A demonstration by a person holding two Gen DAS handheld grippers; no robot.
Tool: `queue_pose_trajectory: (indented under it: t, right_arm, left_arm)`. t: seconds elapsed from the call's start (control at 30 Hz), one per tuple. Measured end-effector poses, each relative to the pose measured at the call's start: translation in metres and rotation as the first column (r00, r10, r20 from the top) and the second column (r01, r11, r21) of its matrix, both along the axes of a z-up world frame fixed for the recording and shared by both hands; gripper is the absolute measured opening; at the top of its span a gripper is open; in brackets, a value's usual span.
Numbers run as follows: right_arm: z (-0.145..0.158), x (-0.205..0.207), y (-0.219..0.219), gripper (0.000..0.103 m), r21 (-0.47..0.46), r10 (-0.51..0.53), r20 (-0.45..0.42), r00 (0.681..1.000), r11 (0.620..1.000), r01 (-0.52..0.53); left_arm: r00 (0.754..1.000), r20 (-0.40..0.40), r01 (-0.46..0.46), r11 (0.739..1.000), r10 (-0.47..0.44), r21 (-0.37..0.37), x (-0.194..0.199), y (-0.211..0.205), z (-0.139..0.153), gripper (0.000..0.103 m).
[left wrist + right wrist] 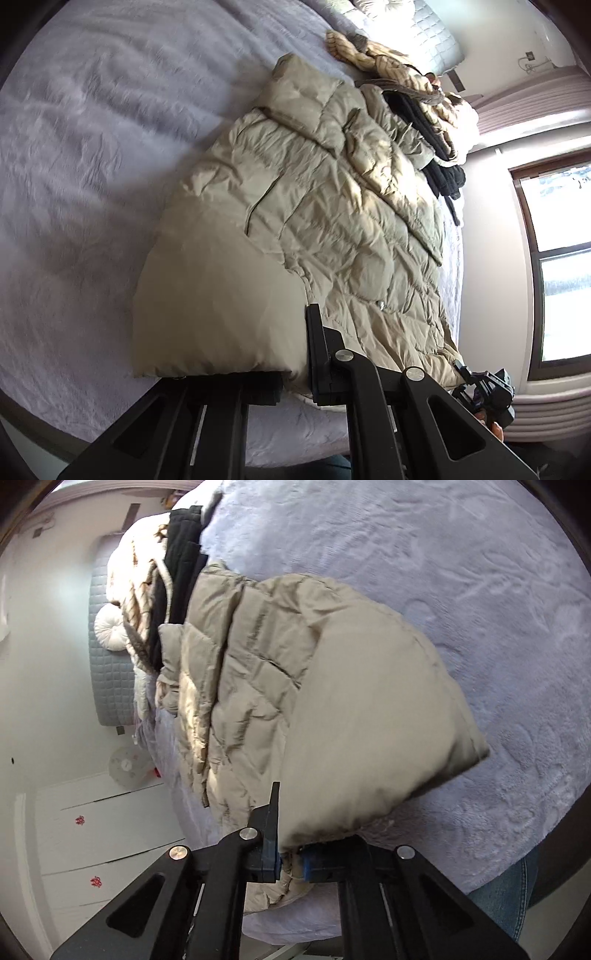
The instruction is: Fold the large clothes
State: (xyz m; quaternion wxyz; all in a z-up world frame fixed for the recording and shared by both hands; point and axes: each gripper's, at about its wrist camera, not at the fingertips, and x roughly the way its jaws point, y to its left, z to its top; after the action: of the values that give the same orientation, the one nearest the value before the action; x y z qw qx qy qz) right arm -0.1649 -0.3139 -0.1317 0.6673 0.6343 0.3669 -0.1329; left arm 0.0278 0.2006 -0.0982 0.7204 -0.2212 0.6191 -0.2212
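Note:
A beige quilted puffer jacket [314, 206] lies spread on a lavender bedspread [92, 166]. My left gripper [295, 380] is shut on the jacket's near hem, and a smooth lifted fold stands over its fingers. My right gripper [290, 864] is shut on the jacket [332, 709] at another near corner, with fabric bunched between its blue-padded fingers [271, 856]. The right gripper also shows in the left wrist view [487, 391], low at the right by the jacket's edge.
A pile of other clothes, black [424, 140] and tan striped [388, 62], lies at the jacket's far end; it also shows in the right wrist view [177, 565]. Pillows [424, 33] sit beyond. A window [561, 258] and white drawers [103, 830] flank the bed.

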Motion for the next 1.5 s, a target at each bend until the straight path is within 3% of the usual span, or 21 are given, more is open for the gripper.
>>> queue_pose_trajectory:
  t: [0.27,0.5,0.63,0.8,0.97,1.13,1.17,1.2,1.23,1.27,1.33,1.4,1.43,1.5]
  right_arm:
    - [0.072,0.088,-0.03,0.008,-0.171,0.158,0.101,0.982,0.975,-0.139]
    - [0.1,0.204,-0.074,0.008,-0.264,0.294,0.111,0.949,0.93,-0.257]
    - [0.084,0.269,-0.103,0.008,-0.262,0.326,0.077,0.942,0.919,-0.296]
    - [0.035,0.336,-0.133,0.008,-0.248,0.331,0.0,0.944,0.914,-0.321]
    - [-0.015,0.366,-0.148,0.008,-0.214,0.316,-0.042,0.948,0.924,-0.317]
    - [-0.034,0.377,-0.151,0.008,-0.202,0.325,-0.055,0.944,0.922,-0.329]
    - [-0.033,0.378,-0.151,0.01,-0.201,0.328,-0.055,0.943,0.922,-0.332]
    - [-0.031,0.379,-0.151,0.011,-0.202,0.33,-0.057,0.942,0.921,-0.334]
    - [-0.029,0.379,-0.151,0.013,-0.205,0.332,-0.062,0.941,0.919,-0.338]
    - [-0.024,0.378,-0.151,0.016,-0.21,0.336,-0.062,0.94,0.916,-0.342]
    - [-0.011,0.376,-0.151,0.024,-0.233,0.339,-0.055,0.939,0.91,-0.342]
    - [0.005,0.37,-0.151,0.044,-0.276,0.336,-0.044,0.941,0.901,-0.334]
    - [0.015,0.367,-0.151,0.063,-0.305,0.335,-0.032,0.942,0.894,-0.329]
    - [0.033,0.36,-0.147,0.068,-0.362,0.363,-0.026,0.931,0.865,-0.347]
  left_arm:
    - [0.983,0.181,-0.016,1.0,0.02,-0.021,0.069,-0.024,0.054,0.011]
    - [0.956,0.286,-0.08,0.996,0.067,0.033,0.151,-0.067,0.079,0.011]
    - [0.946,0.315,-0.107,0.989,0.069,0.104,0.207,-0.098,0.068,0.011]
    - [0.952,0.298,-0.14,0.968,0.074,0.208,0.267,-0.132,0.02,0.012]
    - [0.961,0.268,-0.146,0.946,0.067,0.289,0.297,-0.153,-0.029,0.012]
    - [0.962,0.265,-0.152,0.932,0.064,0.329,0.303,-0.162,-0.04,0.013]
    - [0.962,0.266,-0.154,0.931,0.065,0.331,0.303,-0.16,-0.037,0.016]
    - [0.96,0.273,-0.16,0.929,0.066,0.335,0.302,-0.16,-0.032,0.035]
    - [0.953,0.294,-0.176,0.922,0.072,0.344,0.301,-0.158,-0.025,0.068]
    - [0.94,0.33,-0.208,0.912,0.086,0.354,0.297,-0.155,-0.015,0.081]
    - [0.915,0.393,-0.242,0.901,0.089,0.359,0.291,-0.15,0.005,0.086]
    - [0.923,0.379,-0.216,0.902,0.063,0.374,0.287,-0.149,0.016,0.086]
    - [0.922,0.383,-0.211,0.895,0.05,0.392,0.284,-0.15,0.021,0.086]
    - [0.916,0.402,-0.187,0.883,-0.002,0.431,0.27,-0.156,0.03,0.086]
